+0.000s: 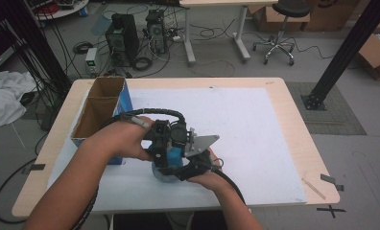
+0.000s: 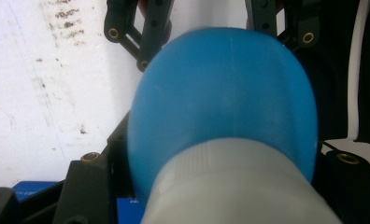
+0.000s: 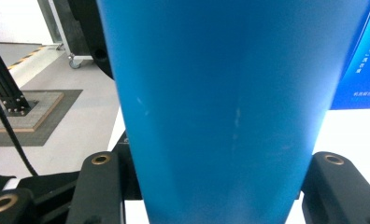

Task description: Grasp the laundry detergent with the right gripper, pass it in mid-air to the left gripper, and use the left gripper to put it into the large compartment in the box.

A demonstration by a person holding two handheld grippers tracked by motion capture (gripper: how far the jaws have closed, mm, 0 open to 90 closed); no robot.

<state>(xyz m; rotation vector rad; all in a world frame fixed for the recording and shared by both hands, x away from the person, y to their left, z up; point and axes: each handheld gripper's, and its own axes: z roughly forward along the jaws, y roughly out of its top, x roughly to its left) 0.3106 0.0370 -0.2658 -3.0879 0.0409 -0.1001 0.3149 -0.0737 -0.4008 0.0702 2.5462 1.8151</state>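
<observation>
1. Both grippers clamped one smooth blue plastic bottle just above the white-covered worktop: left gripper at its ribbed white cap, right gripper round the body.
2. The cap looked seated; unscrewing probably remained.

lab or test workshop, not home. bare grey floor strewn with loose cables; two computer towers standing on floor beside small power unit. black metal frame posts bolted at edges. rolling stool by height-adjustable desk; cardboard boxes stacked at far right. wooden surface covered with white sheet; tape marks on floor.
</observation>
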